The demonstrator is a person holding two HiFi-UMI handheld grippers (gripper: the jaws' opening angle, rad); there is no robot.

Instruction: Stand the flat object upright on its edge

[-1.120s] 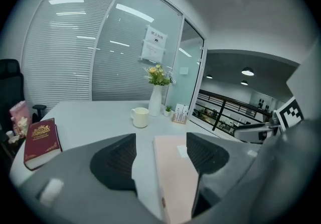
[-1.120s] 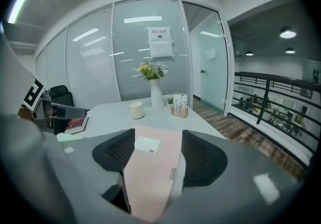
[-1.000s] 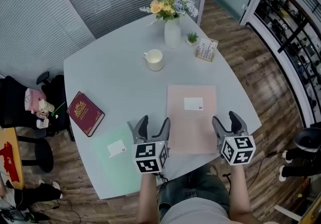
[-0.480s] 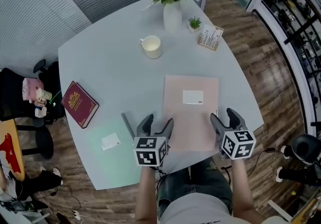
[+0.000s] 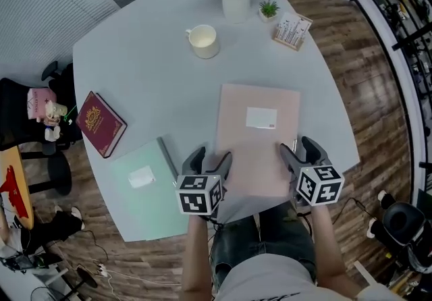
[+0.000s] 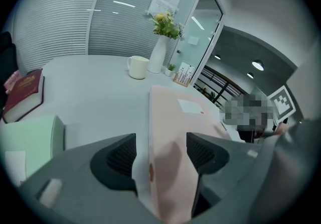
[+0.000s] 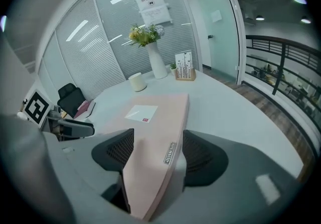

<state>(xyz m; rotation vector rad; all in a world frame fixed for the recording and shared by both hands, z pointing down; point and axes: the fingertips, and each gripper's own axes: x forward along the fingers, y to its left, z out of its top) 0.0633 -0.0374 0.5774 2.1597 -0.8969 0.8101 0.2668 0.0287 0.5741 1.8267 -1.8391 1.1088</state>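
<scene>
Near the table [image 5: 148, 70] edge, the pink folder [image 5: 260, 138], straddled by the left gripper [image 5: 210, 156] and right gripper [image 5: 298, 150] with jaws apart, could be twisted or dropped if clamped unevenly.

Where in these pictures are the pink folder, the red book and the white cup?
pink folder [image 5: 256, 158], head view, bare cover below its white label.
red book [image 5: 100, 124], head view, middle of its front cover.
white cup [image 5: 203, 39], head view, its open top.

White label [image 5: 261, 117] on pink folder [image 5: 255, 158]: we cannot read it.
Wall notice [image 7: 152, 8]: too small for us to read.
</scene>
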